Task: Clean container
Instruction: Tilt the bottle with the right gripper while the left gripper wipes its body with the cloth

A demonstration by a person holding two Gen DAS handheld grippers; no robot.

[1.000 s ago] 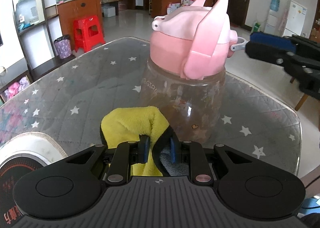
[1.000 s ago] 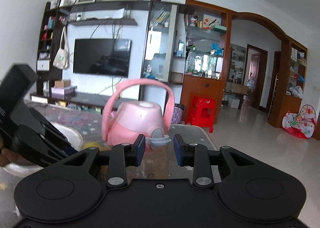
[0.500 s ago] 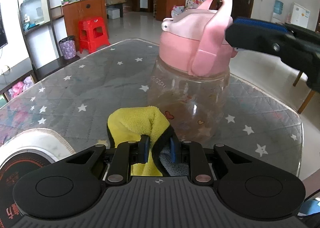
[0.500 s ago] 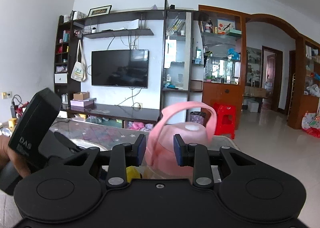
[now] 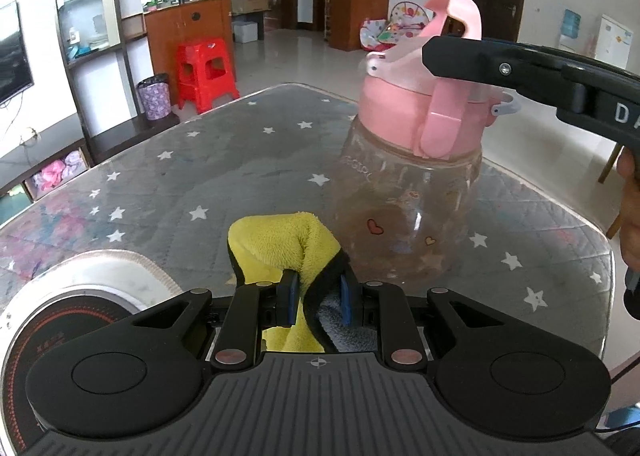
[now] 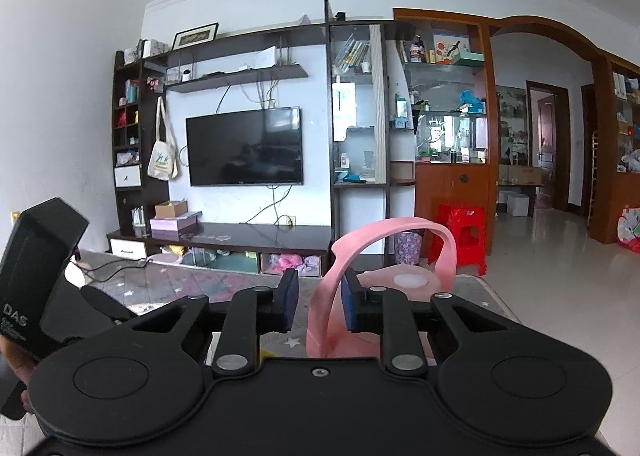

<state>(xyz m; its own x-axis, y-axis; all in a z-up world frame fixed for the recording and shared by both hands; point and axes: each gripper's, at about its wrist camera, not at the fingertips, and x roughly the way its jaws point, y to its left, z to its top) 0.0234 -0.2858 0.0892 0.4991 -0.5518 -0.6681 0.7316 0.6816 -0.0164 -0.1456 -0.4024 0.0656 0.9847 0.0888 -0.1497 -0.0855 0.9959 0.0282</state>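
Standing upright on the star-patterned table cover (image 5: 224, 159), the container (image 5: 408, 191) is observed as a clear-bodied bottle with small heart marks and a brownish film on the inner wall. It is capped by a pink lid (image 5: 404, 111), from which a pink carry handle (image 6: 384, 232) is raised in an arch.

The left gripper (image 5: 316, 302) is seen low and just in front of the bottle, near its base. Its blue-padded fingers (image 5: 289, 298) are pressed onto a folded yellow cloth (image 5: 280, 244). The fold rises ahead of the fingertips, and a grey face of the cloth is visible beside the right pad. Whether the cloth touches the bottle wall cannot be told.

The right gripper (image 6: 318, 304) is held at lid height. In the right wrist view its fingers (image 6: 289, 302) are spread, and one side of the raised handle is noted between them, close against the right pad. Contact cannot be confirmed. In the left wrist view, one black finger of this gripper is recorded lying across the handle at the top of the lid.

A round white appliance with a dark red-marked face (image 5: 80, 304) is noted on the table at the near left, well apart from the bottle. A red stool (image 5: 206, 75) is recorded on the floor beyond the table.
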